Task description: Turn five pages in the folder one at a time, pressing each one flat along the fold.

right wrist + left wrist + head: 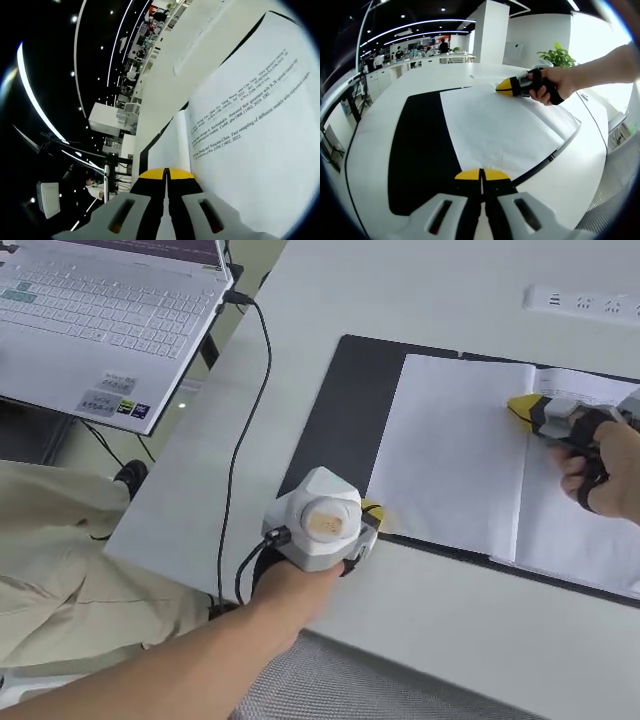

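White page [450, 450] flattens best slowly: drag your right gripper [522, 407], tips pressed together, along the fold [520, 502] at frame right; let the left gripper [371, 512], likewise closed, pin it.

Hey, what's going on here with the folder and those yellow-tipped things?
A person holds a gripper in each hand over an open folder on a white table. The right gripper, jaws shut, sits at the fold near its far end, seemingly pressing it flat. The left gripper, also shut, rests at the near edge of the blank left page.
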Demonstrator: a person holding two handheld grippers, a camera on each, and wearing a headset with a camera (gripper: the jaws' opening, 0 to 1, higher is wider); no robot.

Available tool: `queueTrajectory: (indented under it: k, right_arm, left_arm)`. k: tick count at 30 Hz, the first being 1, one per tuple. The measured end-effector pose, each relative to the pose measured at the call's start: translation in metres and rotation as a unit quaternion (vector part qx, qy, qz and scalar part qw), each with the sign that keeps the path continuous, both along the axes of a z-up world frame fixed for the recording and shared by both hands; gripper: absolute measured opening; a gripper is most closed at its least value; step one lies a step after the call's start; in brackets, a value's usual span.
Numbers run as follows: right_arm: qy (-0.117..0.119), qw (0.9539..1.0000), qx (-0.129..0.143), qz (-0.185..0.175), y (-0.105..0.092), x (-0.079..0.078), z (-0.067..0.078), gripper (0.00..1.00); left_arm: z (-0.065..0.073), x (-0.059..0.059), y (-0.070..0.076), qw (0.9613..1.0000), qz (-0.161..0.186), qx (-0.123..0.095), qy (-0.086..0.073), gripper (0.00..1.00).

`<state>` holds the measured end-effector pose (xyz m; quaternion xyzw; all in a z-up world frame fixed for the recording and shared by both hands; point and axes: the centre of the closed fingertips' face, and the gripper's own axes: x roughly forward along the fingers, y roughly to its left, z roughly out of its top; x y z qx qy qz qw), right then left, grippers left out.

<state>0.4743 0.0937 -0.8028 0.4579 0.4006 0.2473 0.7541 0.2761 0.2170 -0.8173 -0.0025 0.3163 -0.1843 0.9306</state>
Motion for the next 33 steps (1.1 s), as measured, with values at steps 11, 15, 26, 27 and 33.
queueTrajectory:
  k: [11, 15, 26, 27, 33]
  right_arm:
    - [0.008, 0.9989, 0.015, -0.043, -0.009, 0.028, -0.002, 0.0]
    - [0.007, 0.9983, 0.016, -0.055, -0.009, 0.04, -0.002, 0.0]
    - [0.007, 0.9968, 0.013, -0.078, -0.01, 0.067, -0.003, 0.0]
    - [0.007, 0.9969, 0.013, -0.078, -0.01, 0.067, -0.003, 0.0]
    - [0.01, 0.9987, 0.011, -0.049, -0.008, 0.055, -0.002, 0.0]
  left_arm:
    - [0.0, 0.0, 0.0, 1.0, 0.002, 0.0, -0.001, 0.0]
    - [0.0, 0.0, 0.0, 1.0, 0.004, 0.0, -0.001, 0.0]
    - [-0.001, 0.001, 0.001, 1.0, 0.005, 0.001, -0.001, 0.0]
    - [-0.002, 0.001, 0.002, 1.0, 0.004, 0.002, -0.001, 0.0]
    - [-0.002, 0.002, 0.001, 1.0, 0.004, 0.001, -0.001, 0.0]
